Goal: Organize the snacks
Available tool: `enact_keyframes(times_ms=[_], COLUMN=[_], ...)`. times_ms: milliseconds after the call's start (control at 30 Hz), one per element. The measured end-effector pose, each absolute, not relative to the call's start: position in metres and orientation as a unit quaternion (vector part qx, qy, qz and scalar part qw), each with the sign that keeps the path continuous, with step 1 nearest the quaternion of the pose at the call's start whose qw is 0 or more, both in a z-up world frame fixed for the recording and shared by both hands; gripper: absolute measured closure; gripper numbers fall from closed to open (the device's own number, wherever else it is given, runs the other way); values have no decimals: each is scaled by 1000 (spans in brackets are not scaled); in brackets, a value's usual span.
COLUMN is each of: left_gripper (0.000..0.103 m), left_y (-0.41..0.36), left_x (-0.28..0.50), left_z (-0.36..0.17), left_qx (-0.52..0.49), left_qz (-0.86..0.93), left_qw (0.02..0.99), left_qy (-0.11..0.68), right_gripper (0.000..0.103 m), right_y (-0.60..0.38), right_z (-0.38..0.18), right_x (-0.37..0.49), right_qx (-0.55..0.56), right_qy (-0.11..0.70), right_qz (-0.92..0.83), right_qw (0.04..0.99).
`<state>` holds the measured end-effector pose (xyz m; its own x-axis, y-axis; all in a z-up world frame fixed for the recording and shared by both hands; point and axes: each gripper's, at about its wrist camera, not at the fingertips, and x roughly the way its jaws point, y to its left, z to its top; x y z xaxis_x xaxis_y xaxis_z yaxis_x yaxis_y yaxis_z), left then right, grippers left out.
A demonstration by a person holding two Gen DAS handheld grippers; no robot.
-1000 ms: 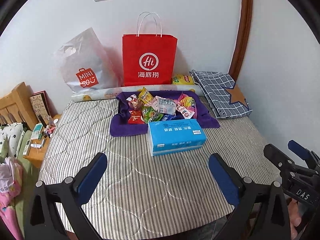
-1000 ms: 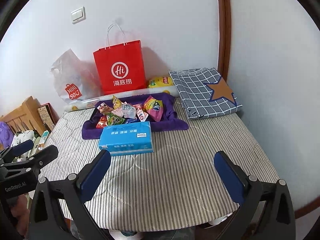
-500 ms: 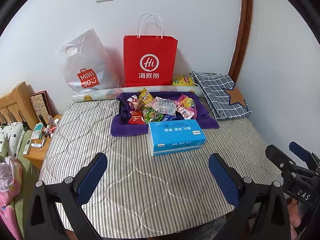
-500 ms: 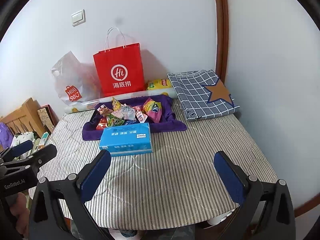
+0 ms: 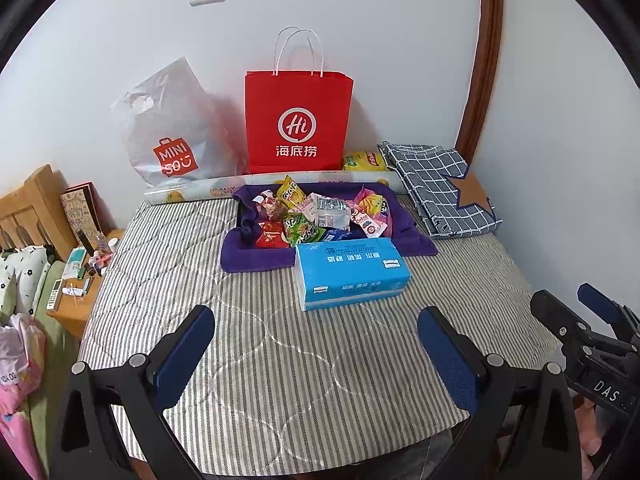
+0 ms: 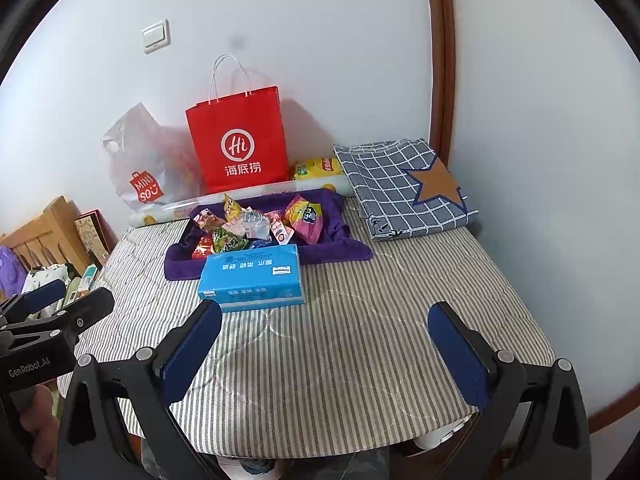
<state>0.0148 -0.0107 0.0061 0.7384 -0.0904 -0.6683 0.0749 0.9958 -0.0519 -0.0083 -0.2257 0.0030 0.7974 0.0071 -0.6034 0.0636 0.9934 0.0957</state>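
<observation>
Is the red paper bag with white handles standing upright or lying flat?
Upright. The red paper bag stands at the white wall, handles pointing up, logo facing the camera, behind the purple cloth holding snacks.

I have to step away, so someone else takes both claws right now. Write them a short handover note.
Left claw: open, empty, held over the near edge of the striped quilted mattress.
Right claw: open, empty, likewise.
Pile of colourful snack packets lies on the purple cloth tray at the far side, behind the blue tissue pack.
Red paper bag stands against the wall.
Done: nothing visibly sorted.
Left: all the snacks.
</observation>
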Motion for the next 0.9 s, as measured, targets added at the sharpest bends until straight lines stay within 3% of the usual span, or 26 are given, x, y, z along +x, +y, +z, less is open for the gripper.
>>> enact_keyframes(times_ms=[900], left_gripper=[0], left_y=[-12], left_x=[14], left_z=[6], left_qx=[-10], left_qz=[-43], left_qw=[932], left_qy=[359], right_gripper=[1], right_y=[-225], right_z=[6], right_x=[-11], right_qx=[52], right_qy=[314], right_qz=[-10], right_qw=[948])
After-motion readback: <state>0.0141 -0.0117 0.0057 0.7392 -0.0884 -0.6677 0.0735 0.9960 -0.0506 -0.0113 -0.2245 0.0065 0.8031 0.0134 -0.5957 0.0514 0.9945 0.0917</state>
